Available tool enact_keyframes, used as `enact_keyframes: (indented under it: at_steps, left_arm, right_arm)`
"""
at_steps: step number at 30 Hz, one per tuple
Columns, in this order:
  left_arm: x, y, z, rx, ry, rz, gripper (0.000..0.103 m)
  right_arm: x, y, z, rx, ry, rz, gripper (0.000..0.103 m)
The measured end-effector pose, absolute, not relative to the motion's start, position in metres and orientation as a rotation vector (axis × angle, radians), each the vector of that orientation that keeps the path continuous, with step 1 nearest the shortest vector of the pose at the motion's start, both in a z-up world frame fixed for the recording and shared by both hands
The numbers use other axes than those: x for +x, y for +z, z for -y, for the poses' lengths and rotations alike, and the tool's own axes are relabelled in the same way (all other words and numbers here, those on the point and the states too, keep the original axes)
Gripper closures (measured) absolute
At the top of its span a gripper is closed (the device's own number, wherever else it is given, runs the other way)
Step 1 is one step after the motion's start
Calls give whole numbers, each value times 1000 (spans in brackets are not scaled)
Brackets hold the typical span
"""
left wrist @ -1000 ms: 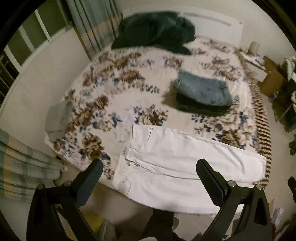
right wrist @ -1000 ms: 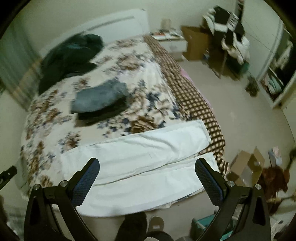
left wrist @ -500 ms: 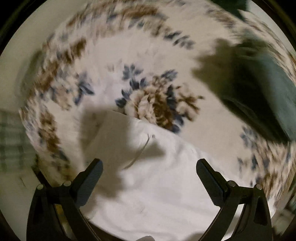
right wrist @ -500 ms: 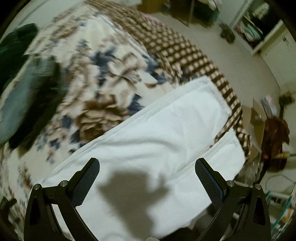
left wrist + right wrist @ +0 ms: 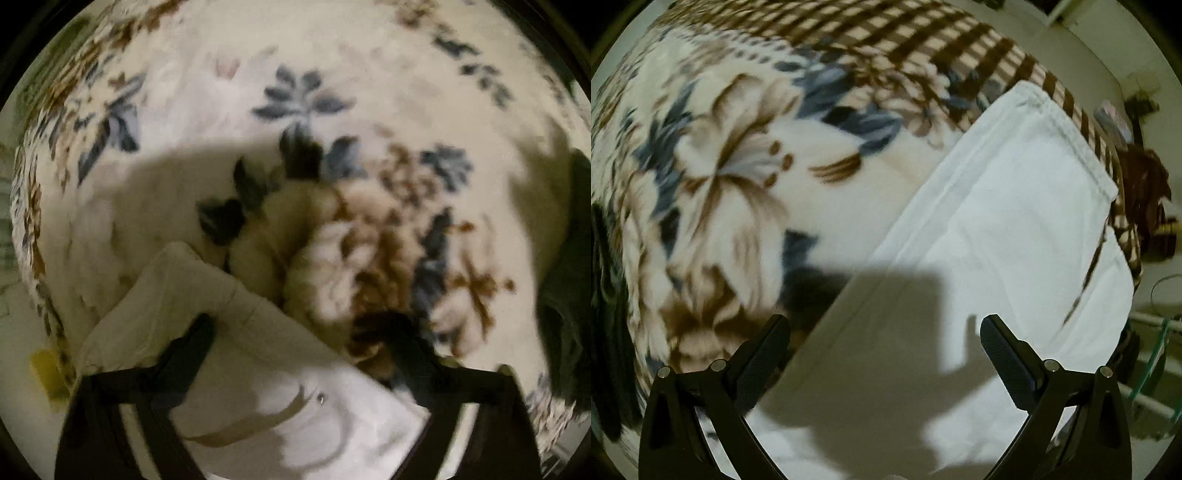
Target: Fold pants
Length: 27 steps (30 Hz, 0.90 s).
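- Left gripper [image 5: 299, 334]: we find its jaws apart, holding nothing, low over the far waist corner of the white pants [image 5: 236, 332]; the picture is blurred, so we cannot tell whether a finger touches the cloth.
- Right gripper [image 5: 884, 334]: jaws apart and empty, straddling the far edge of the upper pant leg [image 5: 1004, 221], whose hem [image 5: 1067, 133] lies ahead and to the right.
- White pants: spread flat on the floral blanket [image 5: 738, 166] at the near edge of the bed. We judge the long axis to run left to right, waist under our left gripper, hems beyond our right.
- Each gripper is nearest its own end, so we judge the coming move to be a lengthwise fold, bringing the far leg over the near one.
- Pocket opening and rivet [image 5: 320, 397]: just inside the left jaws.
- Dark garment [image 5: 565, 295]: at the right edge of the left view, apart from the pants.
- Containers: none discernible.
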State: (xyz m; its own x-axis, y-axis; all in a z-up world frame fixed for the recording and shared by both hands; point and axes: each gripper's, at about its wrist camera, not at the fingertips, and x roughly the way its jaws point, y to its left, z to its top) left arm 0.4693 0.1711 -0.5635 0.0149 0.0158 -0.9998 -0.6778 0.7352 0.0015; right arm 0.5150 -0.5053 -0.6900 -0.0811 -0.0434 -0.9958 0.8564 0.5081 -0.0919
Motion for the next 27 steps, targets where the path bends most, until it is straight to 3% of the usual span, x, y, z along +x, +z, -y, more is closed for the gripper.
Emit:
enact_keyframes:
  at_steps: [1, 4, 7, 8, 9, 10, 18, 23, 27]
  left_arm:
    - [465, -556, -167, -558, 557, -1464, 66]
    - [440, -534, -173, -595, 477, -1405, 77]
    - [419, -519, -181, -656, 419, -1342, 83]
    - [409, -510, -181, -676, 392, -1310, 99]
    - [401, -499, -179, -679, 367, -1281, 99]
    - [394, -494, -183, -682, 361, -1259, 99]
    - [305, -457, -205, -773, 312, -1122, 99]
    - [230, -459, -207, -797, 359, -1125, 99]
    - [156, -491, -217, -836, 458, -1211, 99]
  right_arm:
    - [514, -692, 507, 758, -881, -1475, 0]
    - [509, -699, 511, 800, -867, -1492, 14]
    - [497, -702, 511, 844, -811, -1471, 49]
    - [491, -700, 510, 869, -780, -1454, 71]
    - [484, -697, 507, 883, -755, -1445, 91]
    - [479, -693, 506, 883, -745, -1435, 96]
    - [407, -611, 477, 787, -608, -1341, 101]
    - [332, -600, 491, 784, -561, -1381, 101]
    - [268, -618, 507, 779, -573, -1455, 101]
